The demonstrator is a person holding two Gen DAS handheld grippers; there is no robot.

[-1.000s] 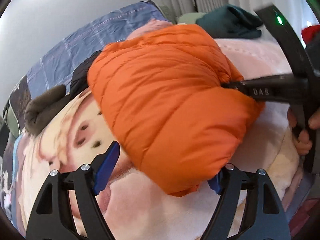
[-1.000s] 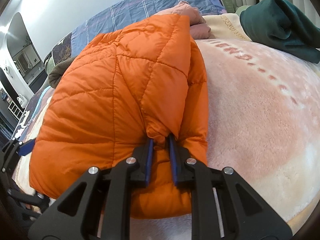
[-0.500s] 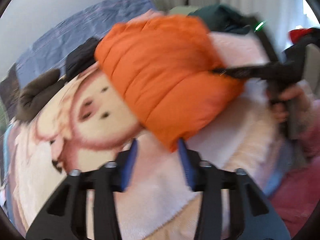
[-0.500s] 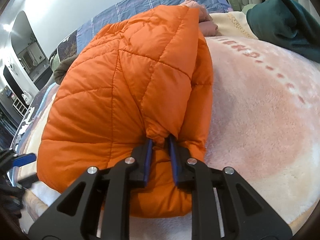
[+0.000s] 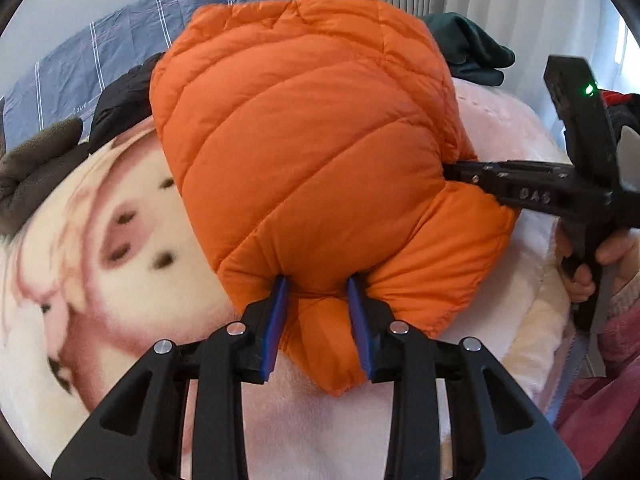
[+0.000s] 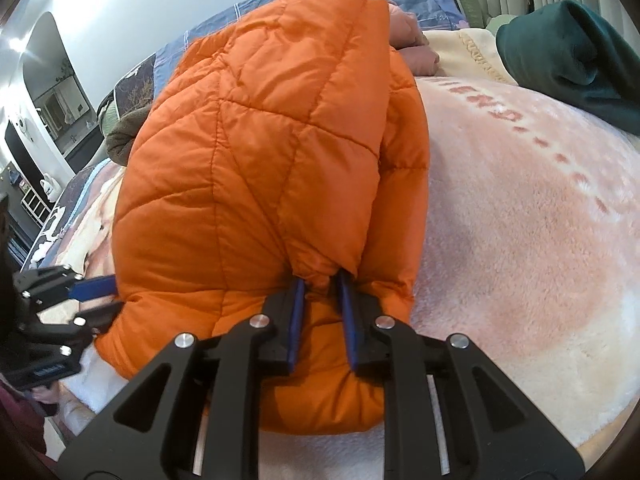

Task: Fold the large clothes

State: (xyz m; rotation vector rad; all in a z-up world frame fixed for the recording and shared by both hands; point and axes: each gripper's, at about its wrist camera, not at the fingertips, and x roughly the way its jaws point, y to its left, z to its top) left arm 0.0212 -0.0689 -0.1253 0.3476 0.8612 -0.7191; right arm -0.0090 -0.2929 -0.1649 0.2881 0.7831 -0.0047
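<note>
the orange jacket (image 5: pixel 312 152) lies bunched in a puffy mound on the pink blanket (image 6: pixel 520 240) of a bed, folded over itself, its quilted channels running from the near hem up toward the far end in the left wrist view. its long axis runs away from that camera, toward the checked blue cover (image 5: pixel 100 52) at the back.

the left gripper (image 5: pixel 318 304) tilts down at the near hem; its jaws have just been closing and now pinch a thick fold of the jacket between the blue pads (image 5: pixel 276 320). the right gripper (image 6: pixel 320 296) also angles down, its jaws nearly together and clamped on a narrow gather of the jacket's edge. in the left wrist view the right gripper reaches in level from the right, a hand (image 5: pixel 600 260) wrapped on its handle.

a dark green garment (image 6: pixel 572 52) lies at the far right of the blanket, well apart from the jacket, and a brown garment (image 5: pixel 36 168) at the far left.
</note>
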